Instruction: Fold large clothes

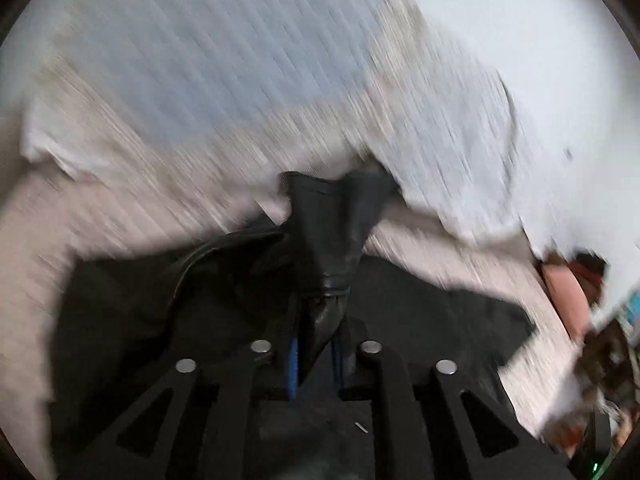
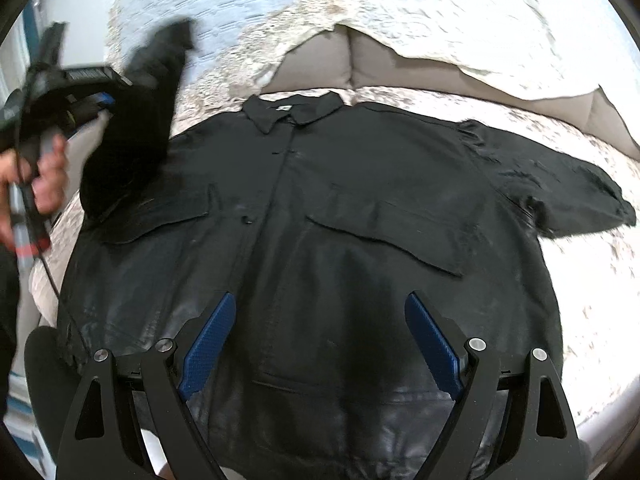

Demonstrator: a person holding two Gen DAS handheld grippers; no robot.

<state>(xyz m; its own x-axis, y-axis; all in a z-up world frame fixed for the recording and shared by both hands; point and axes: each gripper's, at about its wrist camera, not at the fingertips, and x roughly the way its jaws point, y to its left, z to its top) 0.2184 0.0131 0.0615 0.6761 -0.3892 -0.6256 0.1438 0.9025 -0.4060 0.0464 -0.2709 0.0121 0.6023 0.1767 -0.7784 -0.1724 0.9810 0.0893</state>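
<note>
A black short-sleeved shirt (image 2: 340, 208) lies front up on a sofa covered with a pale patterned throw (image 2: 440, 8), collar (image 2: 292, 114) at the far side. My left gripper (image 1: 320, 300) is shut on the shirt's left sleeve (image 1: 336, 216) and holds it lifted; the view is blurred by motion. In the right wrist view the left gripper (image 2: 100, 100) shows at the far left, with the sleeve (image 2: 136, 120) raised over the shirt. My right gripper (image 2: 320, 320) is open and empty above the lower middle of the shirt. The other sleeve (image 2: 560, 184) lies flat at the right.
Grey sofa cushions (image 2: 360, 64) show behind the collar where the throw parts. A person's hand (image 2: 44, 176) holds the left gripper's handle. Blurred clutter (image 1: 600, 360) sits at the right edge of the left wrist view.
</note>
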